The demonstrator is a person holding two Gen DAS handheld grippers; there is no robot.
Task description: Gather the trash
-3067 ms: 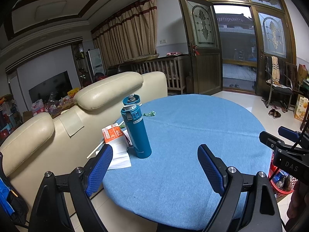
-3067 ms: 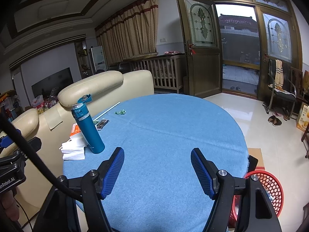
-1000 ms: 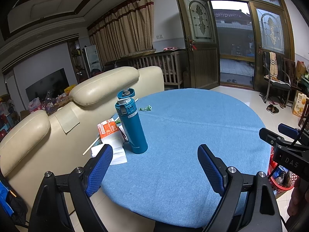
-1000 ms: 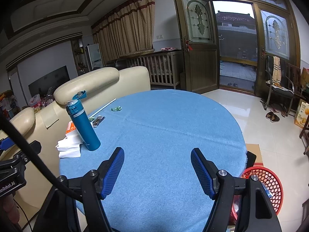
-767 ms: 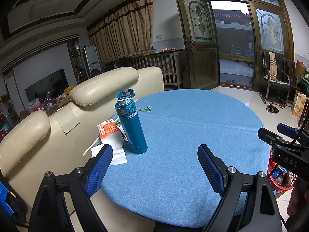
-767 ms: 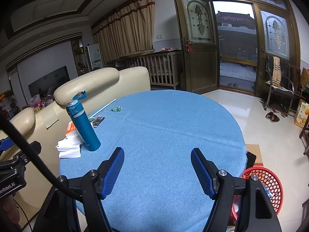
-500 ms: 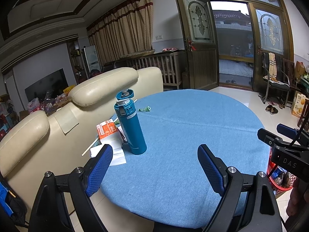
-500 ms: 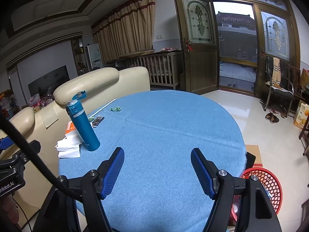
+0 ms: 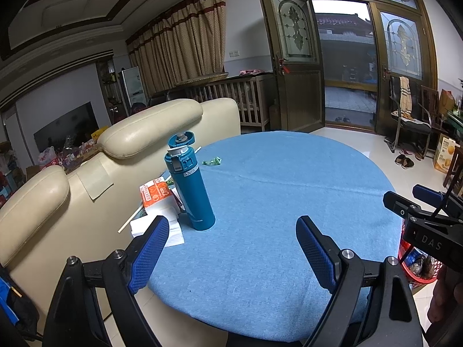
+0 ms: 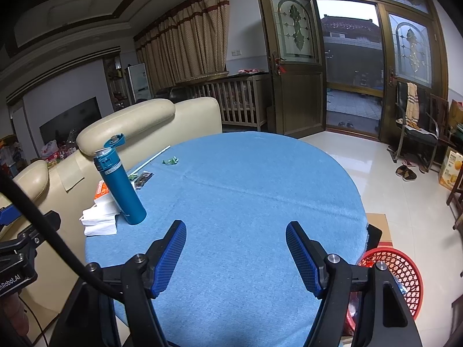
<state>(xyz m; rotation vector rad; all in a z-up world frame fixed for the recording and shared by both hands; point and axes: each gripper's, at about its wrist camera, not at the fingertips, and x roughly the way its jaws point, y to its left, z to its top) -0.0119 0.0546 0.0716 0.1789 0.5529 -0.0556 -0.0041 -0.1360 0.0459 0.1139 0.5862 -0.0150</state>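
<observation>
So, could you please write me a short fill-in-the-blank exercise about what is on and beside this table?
1. The teal bottle stands upright with its flip lid ____.
2. The round table is covered with a ____ cloth.
3. The red basket stands on the ____ beside the table.
4. The left gripper and right gripper both hold ____.

Missing words: open; blue; floor; nothing

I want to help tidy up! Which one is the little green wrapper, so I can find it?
Look at the round blue table beside the cream sofa. Past the tall teal bottle, toward the far edge, lies the green wrapper. It is crumpled and lies alone on bare cloth, apart from the papers.
</observation>
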